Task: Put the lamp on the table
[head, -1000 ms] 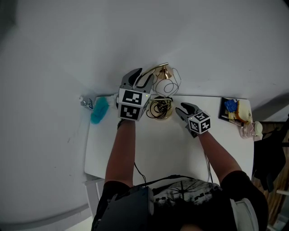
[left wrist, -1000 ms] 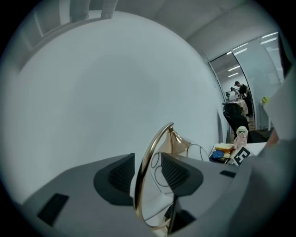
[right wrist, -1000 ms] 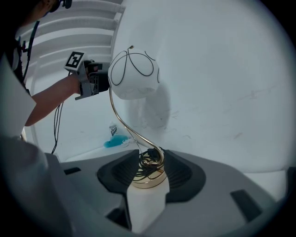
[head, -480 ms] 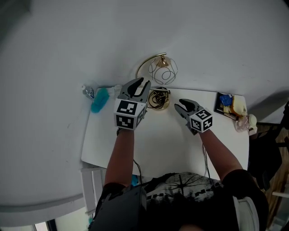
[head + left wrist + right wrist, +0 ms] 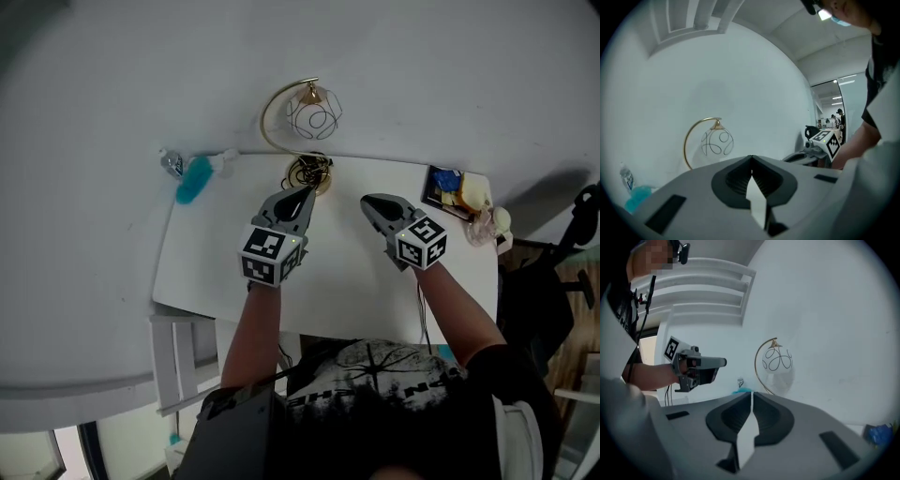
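Note:
The lamp (image 5: 312,112), a gold arc that carries a wire globe, stands on its round gold base (image 5: 309,174) at the back edge of the white table (image 5: 216,272), against the wall. It also shows upright in the left gripper view (image 5: 714,142) and the right gripper view (image 5: 775,359). My left gripper (image 5: 304,197) hovers just in front of the base, apart from it. My right gripper (image 5: 371,202) hangs to the right of the base. Both sets of jaws have just been closing and now stand shut with nothing between them (image 5: 751,159) (image 5: 752,394).
A teal cloth-like thing (image 5: 192,179) and a small bottle (image 5: 171,161) lie at the table's back left corner. A dark tray with blue and yellow items (image 5: 454,191) sits at the back right. A white slatted frame (image 5: 178,361) stands by the front left edge.
Both grippers have drawn back from the lamp toward the person, and their jaws went from wide open to shut. The lamp stays standing alone at the back of the table.

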A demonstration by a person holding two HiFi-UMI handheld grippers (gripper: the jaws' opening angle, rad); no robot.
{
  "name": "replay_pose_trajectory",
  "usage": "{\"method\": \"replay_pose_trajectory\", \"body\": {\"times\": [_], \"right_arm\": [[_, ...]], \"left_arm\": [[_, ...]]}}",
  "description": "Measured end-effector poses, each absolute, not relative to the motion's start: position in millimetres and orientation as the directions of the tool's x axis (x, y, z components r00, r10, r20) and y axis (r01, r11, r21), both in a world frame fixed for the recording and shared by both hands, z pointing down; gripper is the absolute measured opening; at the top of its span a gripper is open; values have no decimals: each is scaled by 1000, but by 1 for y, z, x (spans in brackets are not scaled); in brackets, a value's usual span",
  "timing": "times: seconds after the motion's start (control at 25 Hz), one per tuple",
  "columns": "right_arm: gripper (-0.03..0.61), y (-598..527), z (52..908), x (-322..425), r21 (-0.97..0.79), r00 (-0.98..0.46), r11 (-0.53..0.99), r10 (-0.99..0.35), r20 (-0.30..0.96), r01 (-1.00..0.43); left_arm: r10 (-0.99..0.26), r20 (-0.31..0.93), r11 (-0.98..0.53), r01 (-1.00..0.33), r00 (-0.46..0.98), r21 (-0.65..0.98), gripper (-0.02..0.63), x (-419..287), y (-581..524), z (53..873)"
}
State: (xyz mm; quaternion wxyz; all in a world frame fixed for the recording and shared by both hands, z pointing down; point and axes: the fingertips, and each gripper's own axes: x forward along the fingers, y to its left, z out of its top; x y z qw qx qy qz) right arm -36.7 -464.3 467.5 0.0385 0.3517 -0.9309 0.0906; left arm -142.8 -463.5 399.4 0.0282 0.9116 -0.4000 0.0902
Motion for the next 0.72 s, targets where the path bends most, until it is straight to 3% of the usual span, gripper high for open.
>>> {"method": "replay_pose_trajectory", "body": {"times": [0.72], "right_arm": [[18, -326, 476, 39, -36, -757, 769, -619, 207, -639]], "left_arm": [[-632, 259, -730, -673, 731, 118, 15, -44, -312, 466]]}}
